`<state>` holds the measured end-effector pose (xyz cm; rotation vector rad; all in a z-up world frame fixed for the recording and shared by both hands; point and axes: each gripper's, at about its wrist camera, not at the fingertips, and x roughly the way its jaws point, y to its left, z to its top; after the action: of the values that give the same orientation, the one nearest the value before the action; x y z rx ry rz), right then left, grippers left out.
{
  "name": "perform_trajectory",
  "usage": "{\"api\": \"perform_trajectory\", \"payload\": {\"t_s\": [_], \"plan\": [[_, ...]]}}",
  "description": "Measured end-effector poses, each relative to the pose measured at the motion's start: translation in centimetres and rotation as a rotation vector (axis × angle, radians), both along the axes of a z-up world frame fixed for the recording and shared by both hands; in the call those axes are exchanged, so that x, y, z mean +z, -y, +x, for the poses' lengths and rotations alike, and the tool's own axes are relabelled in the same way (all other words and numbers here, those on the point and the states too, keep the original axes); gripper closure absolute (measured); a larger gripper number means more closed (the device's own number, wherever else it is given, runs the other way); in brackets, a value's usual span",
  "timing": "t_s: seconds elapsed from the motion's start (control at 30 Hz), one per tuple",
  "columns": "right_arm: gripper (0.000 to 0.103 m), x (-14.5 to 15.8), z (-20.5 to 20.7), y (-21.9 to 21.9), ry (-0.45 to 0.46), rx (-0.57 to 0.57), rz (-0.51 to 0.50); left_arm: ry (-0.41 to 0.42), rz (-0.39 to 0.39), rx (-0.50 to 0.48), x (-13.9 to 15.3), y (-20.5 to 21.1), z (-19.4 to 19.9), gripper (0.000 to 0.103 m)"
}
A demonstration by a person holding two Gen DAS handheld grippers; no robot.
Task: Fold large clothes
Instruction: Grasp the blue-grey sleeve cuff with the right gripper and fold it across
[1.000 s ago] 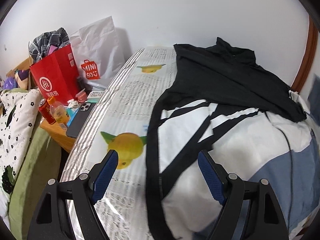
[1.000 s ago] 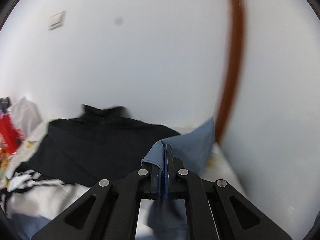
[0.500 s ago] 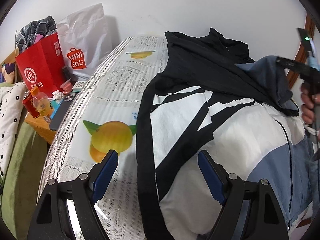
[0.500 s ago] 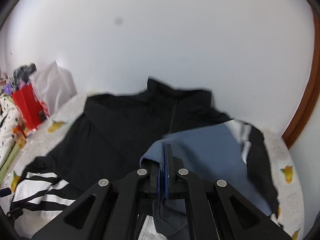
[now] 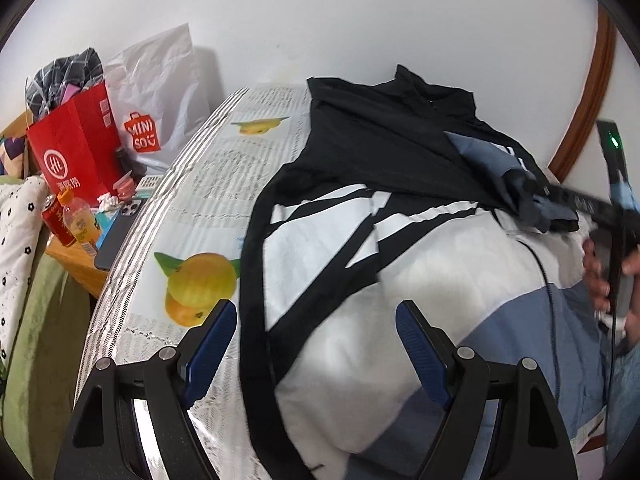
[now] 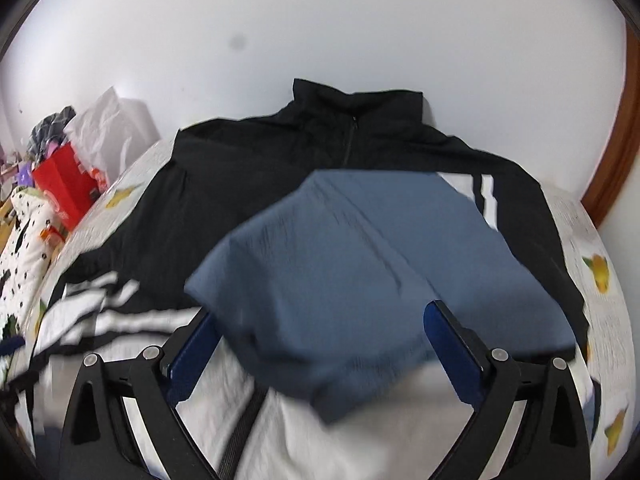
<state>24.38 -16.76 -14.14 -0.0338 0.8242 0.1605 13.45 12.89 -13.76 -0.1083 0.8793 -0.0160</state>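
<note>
A large black, white and blue jacket [image 5: 360, 280] lies spread on the bed, collar toward the wall. My left gripper [image 5: 314, 320] hovers open over its lower left side with nothing between its fingers. The blue sleeve [image 6: 360, 272] is folded across the jacket's black chest [image 6: 260, 168]. My right gripper [image 6: 320, 316] is above it with its jaws opening; the sleeve lies loose between them and the pads do not press it. In the left wrist view the right gripper [image 5: 576, 200] and the hand [image 5: 600, 276] holding it show at the right edge, beside the sleeve end [image 5: 488, 160].
The bed cover [image 5: 192, 208] has a lemon print. Left of the bed, a small wooden table holds a phone [image 5: 116, 232], a bottle and a can. A red paper bag [image 5: 76, 148] and a white bag [image 5: 160, 92] stand behind it. A wooden door frame [image 5: 592, 92] is at the right.
My right gripper came down and across the jacket with the blue sleeve pinched in it, then its jaws spread wide and let the sleeve go. My left gripper stayed open.
</note>
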Motion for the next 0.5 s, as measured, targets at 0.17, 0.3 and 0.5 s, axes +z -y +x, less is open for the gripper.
{"api": "perform_trajectory", "payload": {"t_s": [0.17,0.3,0.5], "plan": [[0.005,0.8,-5.2,3.3,0.065,-0.057,-0.031,0.056,0.020,-0.014,1.9,2.0,-0.5,0.023],[0.006,1.0,-8.3,8.3,0.035,-0.134,0.004,0.087,0.027,-0.039,3.3,4.2,-0.3,0.023],[0.025,0.3,-11.6,15.7,0.029,-0.276,-0.016,0.077,0.039,-0.114,4.5,8.4,1.1,0.023]]}}
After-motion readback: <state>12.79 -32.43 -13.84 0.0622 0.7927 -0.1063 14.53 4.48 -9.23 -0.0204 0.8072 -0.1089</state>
